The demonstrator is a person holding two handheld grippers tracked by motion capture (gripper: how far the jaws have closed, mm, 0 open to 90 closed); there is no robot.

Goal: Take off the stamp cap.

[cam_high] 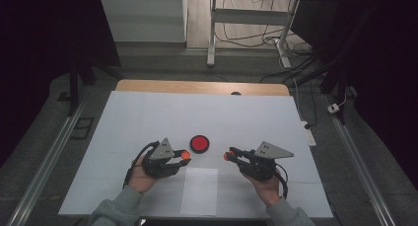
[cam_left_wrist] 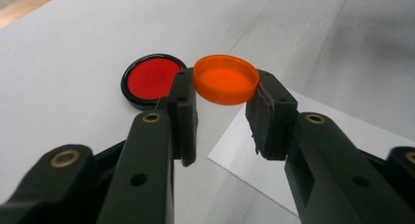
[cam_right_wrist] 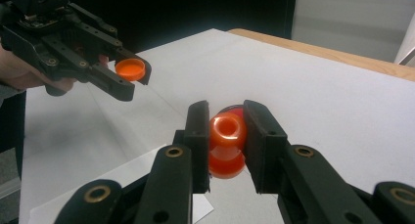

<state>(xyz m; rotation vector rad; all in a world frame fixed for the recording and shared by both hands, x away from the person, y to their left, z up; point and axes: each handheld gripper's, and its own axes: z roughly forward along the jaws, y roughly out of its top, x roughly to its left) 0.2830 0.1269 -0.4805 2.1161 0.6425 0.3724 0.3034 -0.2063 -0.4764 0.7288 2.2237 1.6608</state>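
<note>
My left gripper [cam_left_wrist: 222, 111] is clenched on an orange cap [cam_left_wrist: 226, 79], which sits pinched between the tips of the two black jaws with its open hollow side facing the camera in the left gripper view; in the high view the same left gripper [cam_high: 183, 156] is held just above the bench with the cap [cam_high: 186, 155] at its tip, pointing toward the middle. My right gripper [cam_right_wrist: 226, 145] is grasping a small orange bottle [cam_right_wrist: 227, 144], its round open neck turned up toward the lens and its body squeezed between the jaw pads; from above, that right gripper [cam_high: 227, 156] points left, the bottle [cam_high: 226, 157] at its tip. The two grippers face each other, near but apart, with the cap and bottle not touching. From the right gripper view I can see the left gripper [cam_right_wrist: 133, 75] farther off, lifted off the surface, holding the cap [cam_right_wrist: 131, 68]. Between and just beyond the two tips lies a round red disc with a black rim [cam_high: 199, 143], flat on the bench [cam_high: 148, 112], just beside the cap in the left gripper view [cam_left_wrist: 151, 80]. A white sheet of paper [cam_high: 199, 191] lies flat on the bench, nearer to me than the grippers.
</note>
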